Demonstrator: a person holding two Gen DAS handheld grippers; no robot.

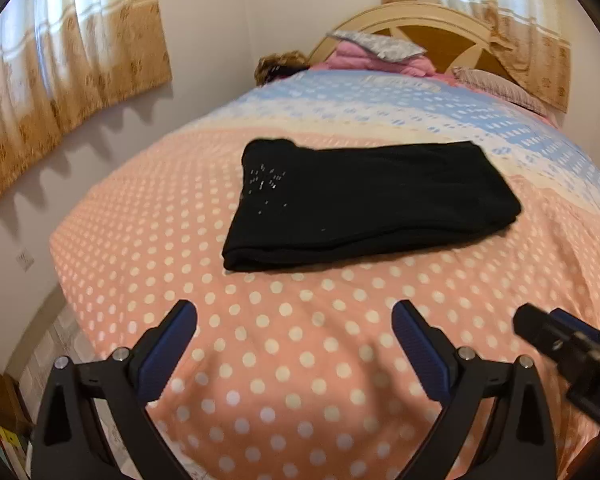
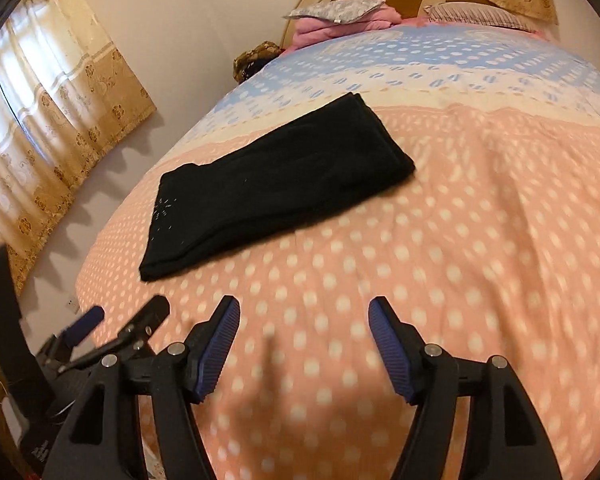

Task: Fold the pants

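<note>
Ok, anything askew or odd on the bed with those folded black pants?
Nothing stands out. The black pants lie in a flat folded rectangle on the polka-dot bedspread, edges fairly even. Both grippers, left and right, are open and clear of the fabric.

Polka-dot bedspread [image 1: 300, 340], gold curtains [image 1: 80, 80], pink bedding [image 1: 360, 58] against the cream headboard [image 1: 420, 20], striped pillow [image 1: 496, 84]

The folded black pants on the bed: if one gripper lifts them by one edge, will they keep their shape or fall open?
The black pants look like soft, thin cloth in loose layers, so they would probably droop and unfold. Pushed, they would more likely bunch than slide, since the dotted bedspread looks soft too. They seem light.
</note>
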